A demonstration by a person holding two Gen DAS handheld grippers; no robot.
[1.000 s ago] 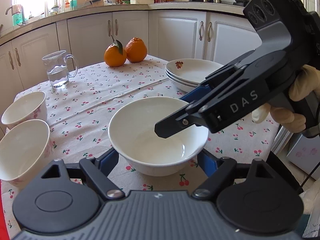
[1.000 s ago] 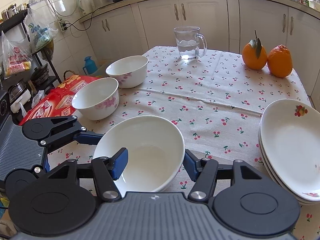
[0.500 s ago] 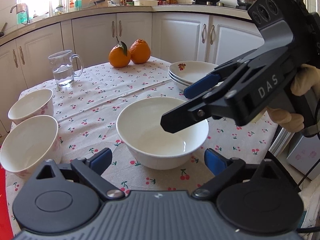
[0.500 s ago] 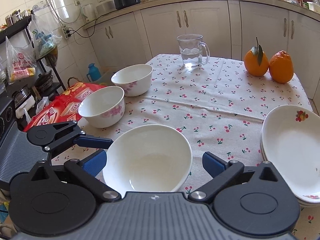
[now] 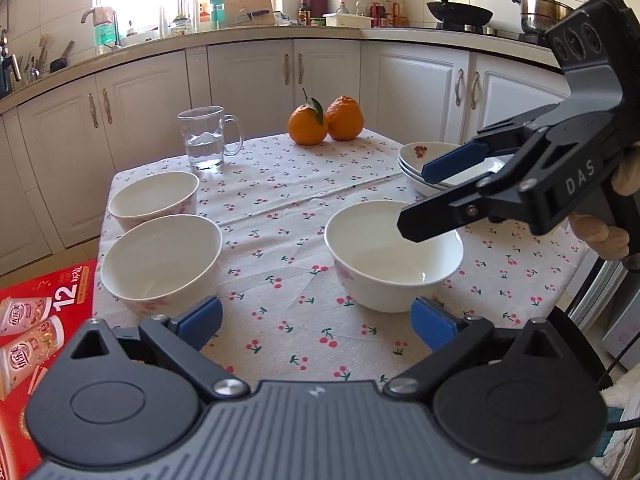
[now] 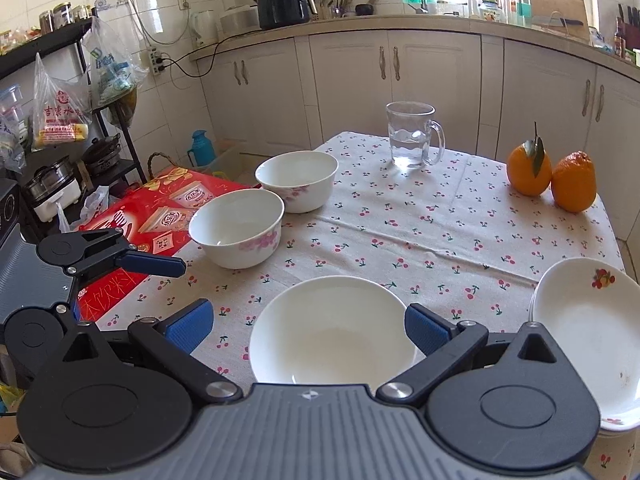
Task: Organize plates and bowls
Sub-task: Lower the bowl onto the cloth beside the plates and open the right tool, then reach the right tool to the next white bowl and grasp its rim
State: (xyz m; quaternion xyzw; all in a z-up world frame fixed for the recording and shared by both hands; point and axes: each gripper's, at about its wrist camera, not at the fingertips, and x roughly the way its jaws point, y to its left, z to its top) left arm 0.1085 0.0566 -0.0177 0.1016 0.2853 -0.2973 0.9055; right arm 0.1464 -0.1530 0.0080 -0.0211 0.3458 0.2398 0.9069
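Observation:
A white bowl (image 5: pixel 394 254) stands alone on the cherry-print tablecloth; in the right wrist view it (image 6: pixel 332 330) lies just ahead of my open right gripper (image 6: pixel 308 326). My right gripper also shows in the left wrist view (image 5: pixel 430 196), open, hovering over the bowl's right rim. My left gripper (image 5: pixel 318 322) is open and empty, drawn back near the table's front edge. Two more flowered bowls (image 5: pixel 160 254) (image 5: pixel 154 200) stand side by side at the left. A stack of white plates (image 6: pixel 588 340) sits at the right edge.
A glass mug of water (image 5: pixel 206 138) and two oranges (image 5: pixel 326 122) stand at the far side of the table. A red drink carton (image 5: pixel 36 320) lies beside the table at the left. Kitchen cabinets (image 5: pixel 280 80) run behind.
Both grippers have opened wide and drawn back from the near bowl, which now stands free on the cloth. The left gripper has also risen and swung left.

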